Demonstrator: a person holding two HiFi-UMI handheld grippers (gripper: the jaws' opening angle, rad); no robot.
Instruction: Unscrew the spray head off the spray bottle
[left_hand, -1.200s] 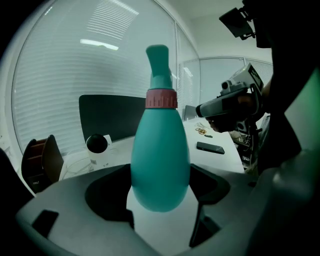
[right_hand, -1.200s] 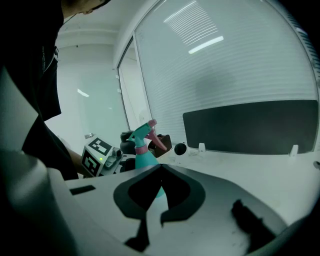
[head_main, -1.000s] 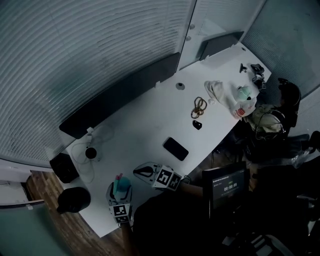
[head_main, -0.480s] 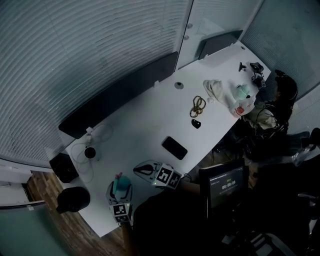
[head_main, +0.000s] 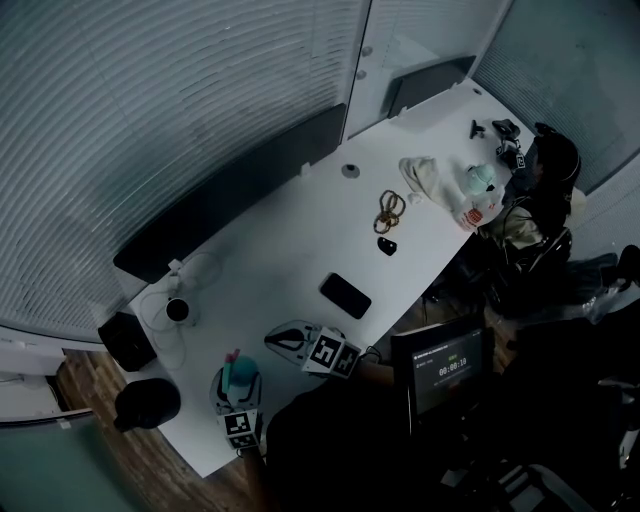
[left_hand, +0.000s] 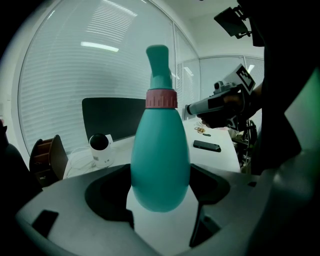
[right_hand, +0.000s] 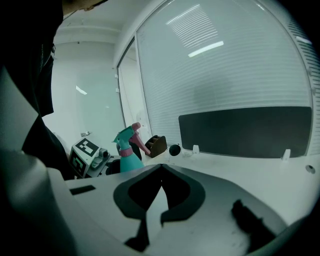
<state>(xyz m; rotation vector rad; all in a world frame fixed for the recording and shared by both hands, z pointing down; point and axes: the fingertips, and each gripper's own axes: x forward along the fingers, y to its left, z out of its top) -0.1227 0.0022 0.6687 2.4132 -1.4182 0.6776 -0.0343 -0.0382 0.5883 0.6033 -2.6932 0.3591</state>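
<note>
Left gripper (left_hand: 161, 217) clamps the rounded belly of an upright teal spray bottle (left_hand: 160, 160). The bottle's pink collar (left_hand: 161, 98) and teal spray head (left_hand: 159, 65) rise above the jaws, over the white table (head_main: 290, 230). Just to its right, the right gripper (right_hand: 161, 170) is closed and empty, the bottle off to the left of its tips.

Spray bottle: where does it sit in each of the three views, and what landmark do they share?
Head view: spray bottle lower left, in the left gripper.
Left gripper view: spray bottle dead centre, upright, gripped.
Right gripper view: spray bottle left of centre, in the distance.
Shared landmark: the long dark panel, seen in all three.
</note>
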